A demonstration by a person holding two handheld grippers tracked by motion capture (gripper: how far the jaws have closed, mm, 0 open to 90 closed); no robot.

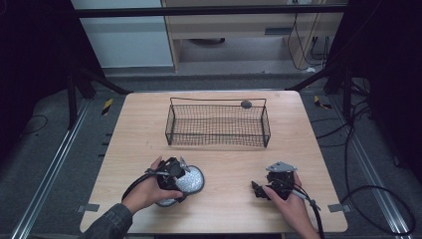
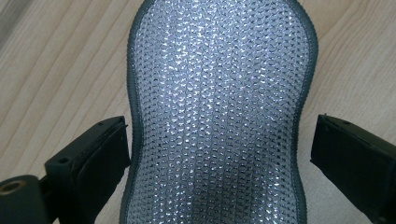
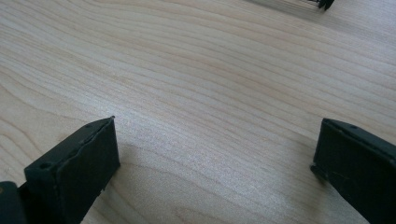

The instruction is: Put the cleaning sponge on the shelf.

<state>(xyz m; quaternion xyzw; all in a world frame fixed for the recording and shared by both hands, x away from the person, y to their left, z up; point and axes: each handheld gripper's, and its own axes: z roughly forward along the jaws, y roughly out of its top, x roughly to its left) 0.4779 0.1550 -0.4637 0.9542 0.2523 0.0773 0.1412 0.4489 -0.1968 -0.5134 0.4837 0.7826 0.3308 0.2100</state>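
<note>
Where fingers (image 2: pixel 88 158) straddle it, sponge (image 2: pixel 217 116) lengthwise ahead.

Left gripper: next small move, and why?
Probably close the left gripper on the silver scrubbing pad. Its jaws stand open on either side of the pad's narrow waist, the pad lies flat on the table, and nothing is gripped yet.

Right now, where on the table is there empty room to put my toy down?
Bare wood lies between the wire basket and the two grippers, and along the table left and right of the basket. It is crowded near the front, where the left gripper straddles the silver sponge and the right gripper rests.
</note>
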